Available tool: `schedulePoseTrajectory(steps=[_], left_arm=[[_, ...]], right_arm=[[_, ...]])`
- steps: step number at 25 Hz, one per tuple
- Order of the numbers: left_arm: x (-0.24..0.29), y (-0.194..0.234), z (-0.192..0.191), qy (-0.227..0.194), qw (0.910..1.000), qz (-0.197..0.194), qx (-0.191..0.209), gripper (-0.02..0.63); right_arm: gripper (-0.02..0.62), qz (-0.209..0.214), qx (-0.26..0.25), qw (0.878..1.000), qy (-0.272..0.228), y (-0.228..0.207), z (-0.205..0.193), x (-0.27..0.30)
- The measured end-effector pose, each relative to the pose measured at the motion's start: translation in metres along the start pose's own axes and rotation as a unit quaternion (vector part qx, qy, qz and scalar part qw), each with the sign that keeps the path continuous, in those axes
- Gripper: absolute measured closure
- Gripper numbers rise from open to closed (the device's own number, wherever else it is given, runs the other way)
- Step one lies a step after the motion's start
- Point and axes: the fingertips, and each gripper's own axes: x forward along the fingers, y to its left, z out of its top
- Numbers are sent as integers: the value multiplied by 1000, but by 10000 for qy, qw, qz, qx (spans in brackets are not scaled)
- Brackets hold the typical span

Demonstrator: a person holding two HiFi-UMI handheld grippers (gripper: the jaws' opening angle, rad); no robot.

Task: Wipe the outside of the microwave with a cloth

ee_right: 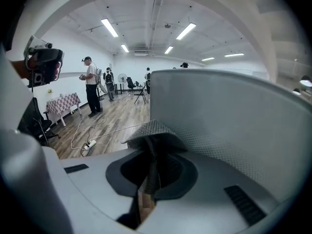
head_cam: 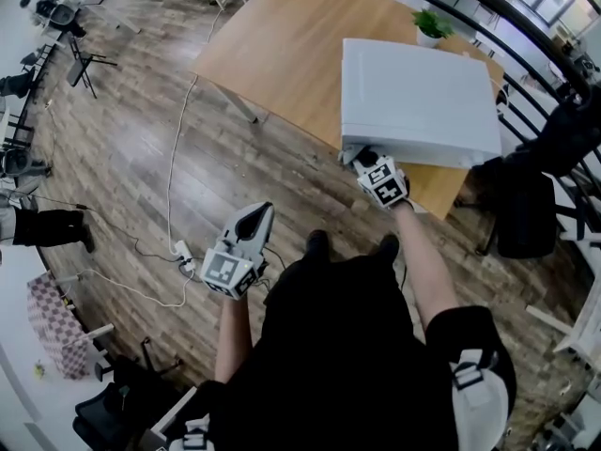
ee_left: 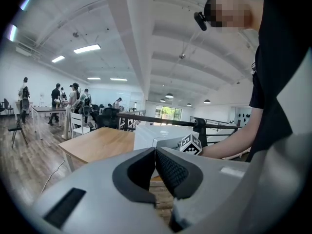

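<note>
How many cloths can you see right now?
1: a grey woven cloth clamped in the right gripper, at the white box-shaped microwave. The left gripper holds none; others may be hidden.

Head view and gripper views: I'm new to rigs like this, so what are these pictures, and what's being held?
No robot here: a person holds a two-jaw gripper in each hand. The head view looks down from a camera on their head; the other two look along each gripper's jaws. A white microwave and a potted plant stand on a wooden table. The right gripper pinches a grey cloth against the microwave. The left gripper is shut and empty, held away from the table.
</note>
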Motion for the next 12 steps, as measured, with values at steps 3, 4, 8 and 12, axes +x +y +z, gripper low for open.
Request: schedulePoseTrajectory(steps=[3,4,8,12], left_arm=[[-5,3,-2,37,10000,53,-43,603],[-6,3,-1,64,9999,96,-56,603],[-12,8,-5,115,9996,233,-105,603],[-19,13,-8,126,9994,290,-131,603]], right_arm=[[577,57,6,10000,-1,4,2,6],[578,78,6,10000,0,6,1,8],[577,151,10,9999,40,11,-2,18],[578,197,77,9998,64,17,-4,26]])
